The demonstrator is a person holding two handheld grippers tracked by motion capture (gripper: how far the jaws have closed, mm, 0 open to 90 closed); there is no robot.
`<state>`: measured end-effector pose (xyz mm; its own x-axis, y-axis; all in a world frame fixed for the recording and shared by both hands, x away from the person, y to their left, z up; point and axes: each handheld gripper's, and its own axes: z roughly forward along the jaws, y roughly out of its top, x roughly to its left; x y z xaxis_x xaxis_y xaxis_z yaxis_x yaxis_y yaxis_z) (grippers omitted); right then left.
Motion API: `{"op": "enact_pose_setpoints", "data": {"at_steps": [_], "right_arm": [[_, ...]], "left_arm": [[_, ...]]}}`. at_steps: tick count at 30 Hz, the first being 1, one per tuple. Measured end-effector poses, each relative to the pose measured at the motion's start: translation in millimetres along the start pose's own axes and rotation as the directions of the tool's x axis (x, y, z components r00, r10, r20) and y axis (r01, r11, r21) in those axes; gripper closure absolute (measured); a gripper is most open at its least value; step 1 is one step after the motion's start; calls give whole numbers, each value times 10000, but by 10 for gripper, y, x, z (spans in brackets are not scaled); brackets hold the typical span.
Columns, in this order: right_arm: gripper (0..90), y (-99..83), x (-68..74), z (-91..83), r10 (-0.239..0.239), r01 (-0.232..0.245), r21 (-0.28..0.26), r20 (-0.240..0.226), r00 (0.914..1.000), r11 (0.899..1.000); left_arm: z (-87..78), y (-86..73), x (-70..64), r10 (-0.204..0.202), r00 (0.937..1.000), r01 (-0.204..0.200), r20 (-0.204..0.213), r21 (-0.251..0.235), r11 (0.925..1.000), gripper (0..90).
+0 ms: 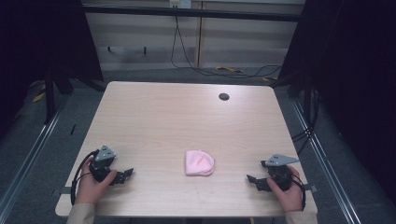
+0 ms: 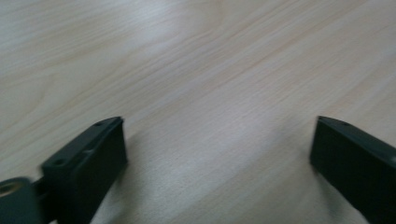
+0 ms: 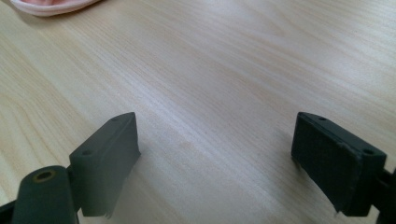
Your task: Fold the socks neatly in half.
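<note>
Both tongs (image 2: pixel 219 140) (image 3: pixel 217 140) wide, empty.

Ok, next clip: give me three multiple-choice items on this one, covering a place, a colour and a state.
1. Where does the cloth lie?
A. on the table, between the two grippers
B. at the far edge by the round hole
C. in the left gripper

2. What colour is the cloth?
A. blue
B. pink
C. green

3. How do the jaws of the left gripper and the right gripper stand?
A. both shut on the cloth
B. one open, one shut
C. both open and empty

Answers: 1 A, it sits near the front edge, midway between the hands. 2 B, it is pale pink. 3 C, each gripper view has bare wood between wide-apart jaws.
</note>
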<state>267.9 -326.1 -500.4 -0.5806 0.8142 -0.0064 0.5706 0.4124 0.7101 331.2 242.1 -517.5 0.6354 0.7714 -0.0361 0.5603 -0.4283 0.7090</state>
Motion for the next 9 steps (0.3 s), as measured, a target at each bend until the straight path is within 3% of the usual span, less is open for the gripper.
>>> {"op": "enact_pose_setpoints", "data": {"at_steps": [9], "right_arm": [[143,0,0,0,13,-13,4,0,10000,10000]], "left_arm": [[1,0,0,-1,10000,1,5,-6,10000,0]]}}
